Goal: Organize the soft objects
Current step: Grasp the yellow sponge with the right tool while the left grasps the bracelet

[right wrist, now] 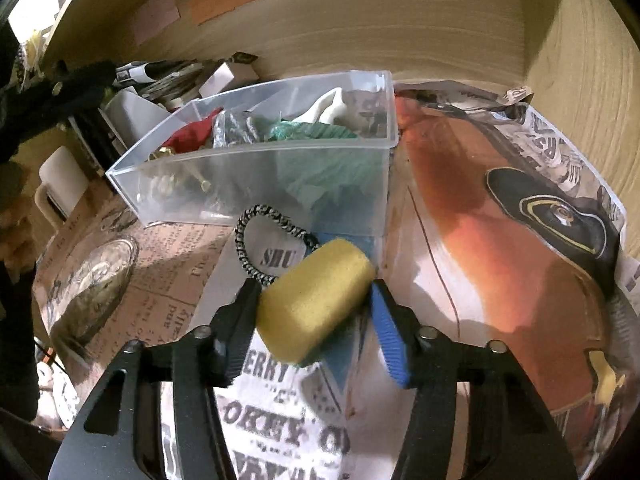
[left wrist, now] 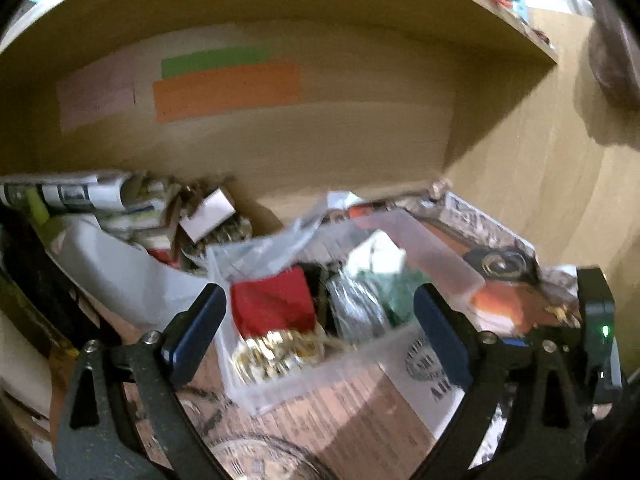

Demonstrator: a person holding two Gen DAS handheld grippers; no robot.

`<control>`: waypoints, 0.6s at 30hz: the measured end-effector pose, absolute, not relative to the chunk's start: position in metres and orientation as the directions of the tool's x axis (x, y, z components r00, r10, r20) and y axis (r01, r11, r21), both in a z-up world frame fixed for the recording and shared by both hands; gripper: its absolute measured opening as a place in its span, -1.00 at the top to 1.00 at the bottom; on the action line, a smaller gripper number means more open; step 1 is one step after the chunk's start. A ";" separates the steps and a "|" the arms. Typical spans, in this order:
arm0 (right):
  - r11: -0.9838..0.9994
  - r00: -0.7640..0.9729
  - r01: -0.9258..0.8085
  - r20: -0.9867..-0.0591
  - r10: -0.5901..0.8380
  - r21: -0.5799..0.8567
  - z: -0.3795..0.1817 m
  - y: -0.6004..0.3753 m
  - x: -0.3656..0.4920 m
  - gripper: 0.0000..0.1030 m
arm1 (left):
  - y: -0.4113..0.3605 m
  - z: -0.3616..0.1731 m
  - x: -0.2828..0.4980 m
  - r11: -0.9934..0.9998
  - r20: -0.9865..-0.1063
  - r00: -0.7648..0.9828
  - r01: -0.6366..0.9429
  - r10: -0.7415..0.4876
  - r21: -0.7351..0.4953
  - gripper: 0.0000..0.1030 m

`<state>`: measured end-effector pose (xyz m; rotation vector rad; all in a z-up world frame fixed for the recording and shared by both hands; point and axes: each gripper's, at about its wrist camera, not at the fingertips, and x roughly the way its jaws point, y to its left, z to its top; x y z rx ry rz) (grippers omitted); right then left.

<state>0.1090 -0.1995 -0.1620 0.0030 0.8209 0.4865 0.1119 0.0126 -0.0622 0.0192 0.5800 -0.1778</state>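
Yellow foam roll [right wrist: 314, 300] pinched in right gripper [right wrist: 316, 312], short of clear bin's [right wrist: 256, 168] near wall; left gripper [left wrist: 320, 320] spread, unladen.

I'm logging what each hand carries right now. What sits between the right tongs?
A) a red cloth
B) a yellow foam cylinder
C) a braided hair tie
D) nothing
B: in the right wrist view the right tongs are shut on the yellow foam cylinder, while the braided hair tie lies on the printed paper in front of the clear bin.
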 end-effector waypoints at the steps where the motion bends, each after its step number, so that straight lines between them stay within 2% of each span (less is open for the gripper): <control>1: 0.890 0.581 -0.415 -0.698 0.419 0.189 -0.161 -0.200 0.108 0.09 | 0.010 -0.067 0.109 0.983 -0.556 0.814 0.179 -0.168 -0.036 -0.86; 6: 0.896 0.606 -0.399 -0.678 0.416 0.194 -0.156 -0.206 0.104 0.17 | -0.008 -0.093 0.102 0.973 -0.617 0.759 0.225 -0.207 -0.049 -0.86; 18: 0.924 0.738 -0.326 -0.558 0.381 0.199 -0.112 -0.255 0.085 0.17 | -0.073 -0.141 0.122 0.947 -0.738 0.626 0.318 -0.252 -0.054 -0.86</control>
